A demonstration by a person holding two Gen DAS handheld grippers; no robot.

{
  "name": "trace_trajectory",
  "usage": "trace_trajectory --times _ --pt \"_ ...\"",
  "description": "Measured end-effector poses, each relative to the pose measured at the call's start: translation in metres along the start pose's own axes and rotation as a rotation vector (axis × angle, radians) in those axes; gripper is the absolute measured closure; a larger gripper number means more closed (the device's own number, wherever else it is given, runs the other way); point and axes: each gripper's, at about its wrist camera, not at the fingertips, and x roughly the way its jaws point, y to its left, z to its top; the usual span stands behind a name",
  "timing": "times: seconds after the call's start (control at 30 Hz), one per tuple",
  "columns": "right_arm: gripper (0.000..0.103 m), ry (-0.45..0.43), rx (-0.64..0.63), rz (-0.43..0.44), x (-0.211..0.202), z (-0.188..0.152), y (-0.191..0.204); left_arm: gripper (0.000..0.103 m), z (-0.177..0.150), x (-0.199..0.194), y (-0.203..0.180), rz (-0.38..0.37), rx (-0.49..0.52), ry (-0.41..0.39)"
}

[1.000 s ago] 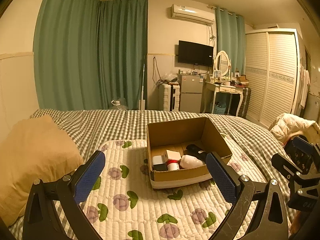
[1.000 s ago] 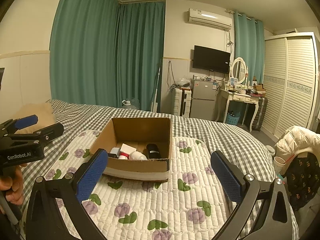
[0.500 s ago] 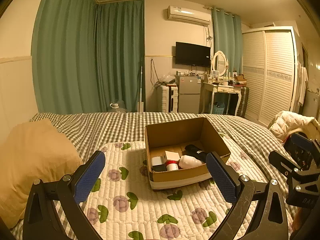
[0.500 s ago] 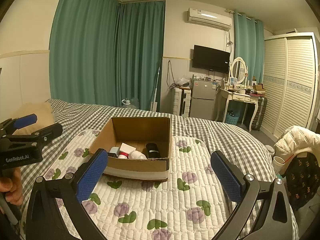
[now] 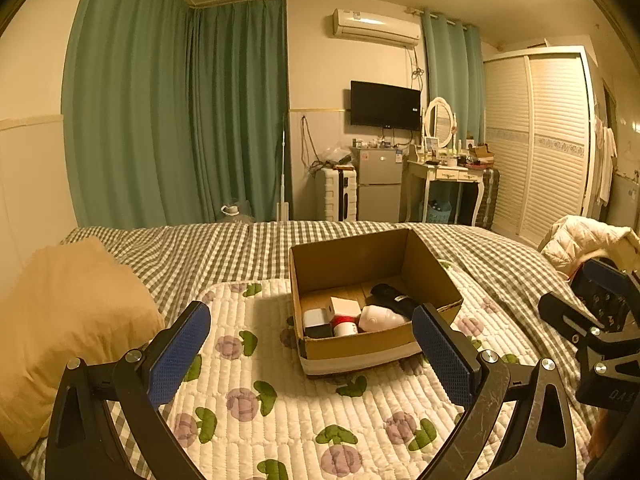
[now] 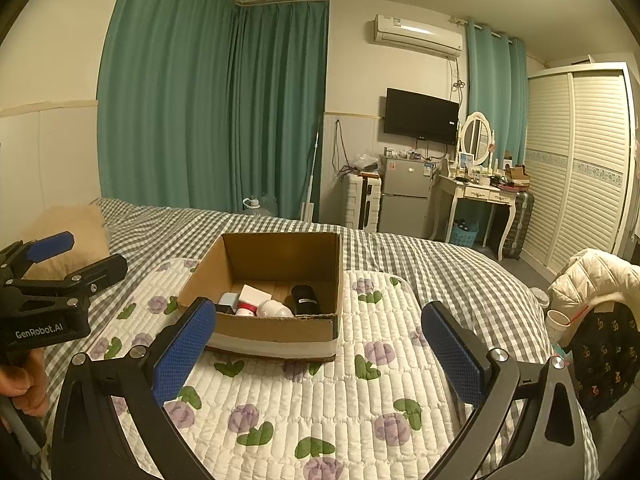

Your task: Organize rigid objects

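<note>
nothing shifted: corrugated cardboard box [image 5: 376, 344] rests on ribbed quilted mat [image 5: 304, 412].

Tan pillow [image 5: 68, 320] on checkered bedspread [image 5: 208, 248]

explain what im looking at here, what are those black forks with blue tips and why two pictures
Those forks are hand-held claws, one in each of a person's hands, each carrying a camera that looks out along its two blue-padded fingers. One picture looks out from the left claw, the other from the right claw. Both are open and hold nothing. Ahead, on a flowered quilt over the bed, sits an open cardboard box with small items inside, among them a black cylinder and a white bottle.
</note>
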Motion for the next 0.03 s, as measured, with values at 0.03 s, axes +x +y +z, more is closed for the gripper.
trace_trajectory --times 0.03 --pt "0.0 0.0 0.0 0.001 0.0 0.0 0.0001 0.0 -0.0001 0.0006 0.0002 0.002 0.002 0.003"
